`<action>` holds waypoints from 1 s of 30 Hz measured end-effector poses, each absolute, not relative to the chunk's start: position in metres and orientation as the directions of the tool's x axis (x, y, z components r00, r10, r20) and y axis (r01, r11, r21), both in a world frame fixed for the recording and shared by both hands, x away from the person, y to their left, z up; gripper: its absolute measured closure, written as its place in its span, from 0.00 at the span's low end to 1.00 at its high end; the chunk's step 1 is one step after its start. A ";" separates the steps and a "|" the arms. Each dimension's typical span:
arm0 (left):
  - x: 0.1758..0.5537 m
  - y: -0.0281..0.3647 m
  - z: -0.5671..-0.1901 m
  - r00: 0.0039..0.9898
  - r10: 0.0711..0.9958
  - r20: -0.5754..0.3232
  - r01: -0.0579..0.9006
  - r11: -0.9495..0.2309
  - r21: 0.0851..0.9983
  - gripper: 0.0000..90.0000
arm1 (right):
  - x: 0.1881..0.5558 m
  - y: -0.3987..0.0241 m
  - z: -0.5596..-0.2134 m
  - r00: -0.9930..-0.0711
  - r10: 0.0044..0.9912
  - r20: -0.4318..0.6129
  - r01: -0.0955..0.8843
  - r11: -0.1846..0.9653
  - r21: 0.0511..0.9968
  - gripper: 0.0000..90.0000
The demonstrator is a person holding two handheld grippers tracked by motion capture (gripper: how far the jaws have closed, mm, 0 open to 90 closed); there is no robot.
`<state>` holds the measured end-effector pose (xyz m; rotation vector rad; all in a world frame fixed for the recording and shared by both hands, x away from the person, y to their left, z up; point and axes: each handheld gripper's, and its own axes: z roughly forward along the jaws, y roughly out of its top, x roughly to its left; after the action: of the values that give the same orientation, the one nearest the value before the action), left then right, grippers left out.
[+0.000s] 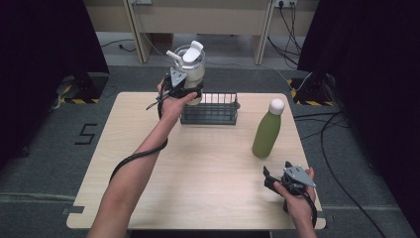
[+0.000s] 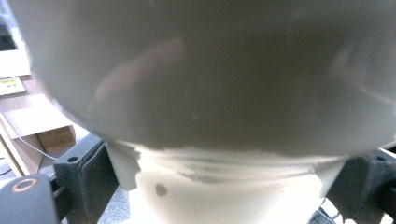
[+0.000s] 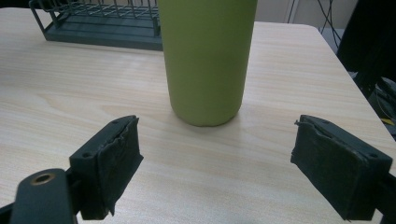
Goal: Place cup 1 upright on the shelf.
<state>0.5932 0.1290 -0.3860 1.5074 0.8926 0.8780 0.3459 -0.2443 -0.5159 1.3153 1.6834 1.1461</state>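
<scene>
Left gripper (image 1: 184, 92) is clamped on a cream plastic tumbler with a clear lid and white straw (image 1: 192, 64), held up in the air at about twelve o'clock over the far edge of the pale wooden table (image 1: 148, 163). In the left gripper view the two black jaws press against either side of the tumbler's lower body (image 2: 224, 196), with its wider upper part looming close to the lens. The tumbler hangs just at the ten o'clock corner of a dark wire rack (image 1: 210, 109), which sits near the table's far edge.

Right gripper (image 1: 270, 179) rests low at about five o'clock, close to the near right edge of the table, its jaws spread apart with nothing between them. In the right gripper view a tall matte green metal bottle with a white cap (image 3: 208, 60) stands upright ahead of the jaws, apart from both pads (image 3: 122, 154); in the high view it stands at about two o'clock, near the right edge.

Bare tabletop lies wide across the middle and the left half, from the rack down to the near edge. Between the rack and the green bottle there is a narrow open strip.
</scene>
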 end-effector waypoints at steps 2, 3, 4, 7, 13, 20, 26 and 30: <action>0.594 0.127 -0.387 0.441 0.896 0.048 0.072 -0.088 0.993 0.10 | 0.346 -0.244 -0.516 -0.240 0.971 -0.004 0.350 0.090 0.933 0.16; 0.595 0.127 -0.388 0.441 0.896 0.047 0.076 -0.090 0.993 0.10 | 0.346 -0.244 -0.516 -0.241 0.971 -0.005 0.349 0.091 0.933 0.16; 0.595 0.126 -0.388 0.444 0.895 0.044 0.078 -0.087 0.993 0.11 | 0.346 -0.244 -0.516 -0.240 0.971 -0.005 0.349 0.091 0.933 0.16; 0.596 0.126 -0.389 0.435 0.899 0.060 0.072 -0.101 0.992 0.10 | 0.345 -0.244 -0.516 -0.241 0.970 -0.005 0.349 0.091 0.933 0.16; 0.597 0.125 -0.394 0.431 0.900 0.056 0.080 -0.100 0.992 0.10 | 0.346 -0.246 -0.515 -0.239 0.971 -0.007 0.348 0.093 0.933 0.16; 0.599 0.123 -0.396 0.439 0.897 0.056 0.084 -0.103 0.991 0.10 | 0.345 -0.245 -0.515 -0.240 0.971 -0.005 0.347 0.091 0.933 0.16; 0.600 0.119 -0.400 0.439 0.896 0.066 0.090 -0.117 0.989 0.10 | 0.346 -0.245 -0.515 -0.243 0.970 -0.006 0.349 0.093 0.932 0.16; 0.601 0.119 -0.404 0.437 0.897 0.062 0.099 -0.116 0.988 0.10 | 0.345 -0.246 -0.514 -0.242 0.970 -0.005 0.347 0.092 0.933 0.16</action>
<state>0.6010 0.1186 -0.4044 1.5444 0.9089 0.8716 0.3450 -0.2458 -0.5143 1.3115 1.6849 1.1515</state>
